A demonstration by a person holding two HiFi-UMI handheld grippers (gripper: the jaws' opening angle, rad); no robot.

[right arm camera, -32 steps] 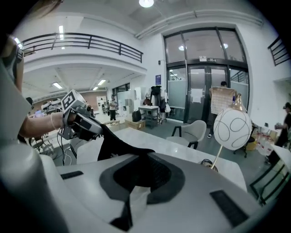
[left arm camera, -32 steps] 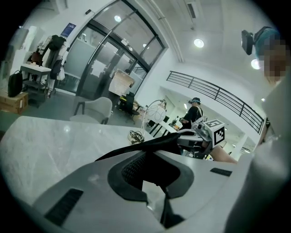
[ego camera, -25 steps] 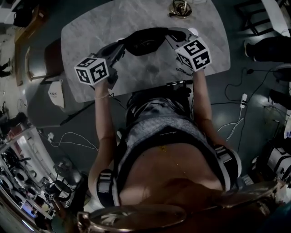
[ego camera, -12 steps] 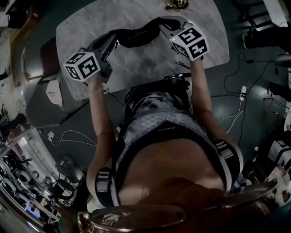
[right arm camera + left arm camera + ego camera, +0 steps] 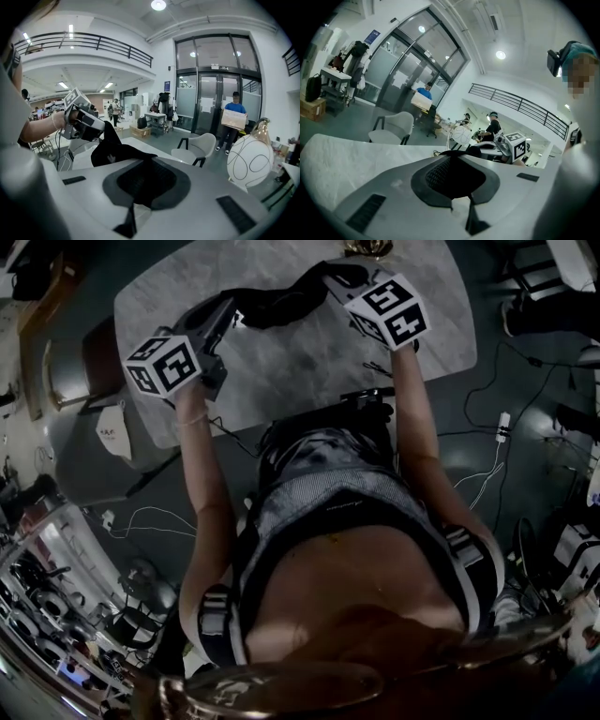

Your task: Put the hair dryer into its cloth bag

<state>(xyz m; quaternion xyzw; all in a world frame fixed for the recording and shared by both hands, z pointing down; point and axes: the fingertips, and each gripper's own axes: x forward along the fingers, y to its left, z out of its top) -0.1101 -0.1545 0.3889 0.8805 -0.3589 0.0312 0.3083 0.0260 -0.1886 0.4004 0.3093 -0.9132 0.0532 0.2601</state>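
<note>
Holding the bag (image 5: 281, 307) up over the table (image 5: 281, 381).
My left claw (image 5: 228, 317) and right claw (image 5: 330, 282) each pinch an end, cloth clamped tight.

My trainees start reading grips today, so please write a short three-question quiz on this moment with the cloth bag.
1. True or false: the left tongs and the right tongs are both shut on the black cloth bag.
2. Where is the bag? A) in a drawer B) spanning between the two tongs C) in a sink
3. What colour is the empty chair?
Key: 1 true; 2 B; 3 white.
</note>
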